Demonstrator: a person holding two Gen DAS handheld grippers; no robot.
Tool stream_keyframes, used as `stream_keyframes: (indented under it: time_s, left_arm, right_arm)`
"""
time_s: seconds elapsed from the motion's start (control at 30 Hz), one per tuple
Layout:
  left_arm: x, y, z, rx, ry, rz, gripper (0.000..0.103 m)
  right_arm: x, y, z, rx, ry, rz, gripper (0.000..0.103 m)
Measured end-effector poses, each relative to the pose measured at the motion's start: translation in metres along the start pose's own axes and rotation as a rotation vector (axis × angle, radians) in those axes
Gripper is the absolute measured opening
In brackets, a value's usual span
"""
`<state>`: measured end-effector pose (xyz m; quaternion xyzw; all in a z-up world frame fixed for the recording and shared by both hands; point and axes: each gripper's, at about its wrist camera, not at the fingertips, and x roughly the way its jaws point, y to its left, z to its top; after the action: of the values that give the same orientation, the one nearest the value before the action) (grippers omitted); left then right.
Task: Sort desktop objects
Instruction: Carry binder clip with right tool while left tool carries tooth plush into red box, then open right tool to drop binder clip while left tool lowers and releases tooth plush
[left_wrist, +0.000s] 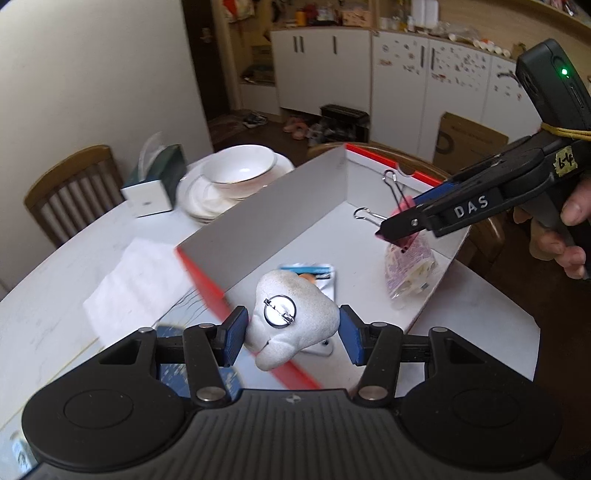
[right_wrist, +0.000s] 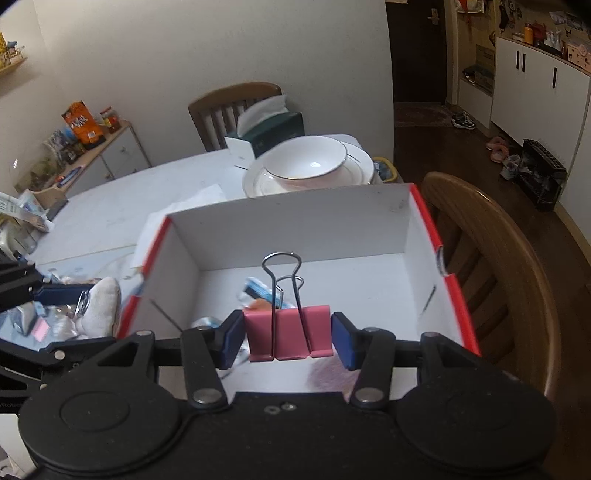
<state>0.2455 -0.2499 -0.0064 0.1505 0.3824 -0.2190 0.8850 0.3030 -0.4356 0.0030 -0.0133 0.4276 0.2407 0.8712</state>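
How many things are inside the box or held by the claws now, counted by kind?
Pink binder clip, in right claw: 1
White plush toy, in left claw: 1
Blue packet in the box: 1
Clear plastic bag in the box: 1
Total: 4

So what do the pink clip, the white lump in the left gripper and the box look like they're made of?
Pink clip: painted sheet metal with shiny bare wire handles. White lump: matte, grainy, maybe plush or foam, unclear; it carries a shiny metal pin disc. Box: matte white cardboard, thin flat walls, red rim.
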Motion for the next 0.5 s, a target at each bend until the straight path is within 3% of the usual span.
stream_keyframes:
  time_s: [0.23, 0.5]
  left_arm:
    - [0.041, -0.010, 0.027, 0.066, 0.050, -0.039, 0.052]
    - [0.086, -0.017, 0.033, 0.073, 0.153, -0.064, 0.052]
  right_arm:
    - [0.013, -0.014, 0.009, -0.048, 0.026, -0.003, 0.050]
    - [0.046, -0.024, 0.020, -0.109, 0.115, -0.032, 0.050]
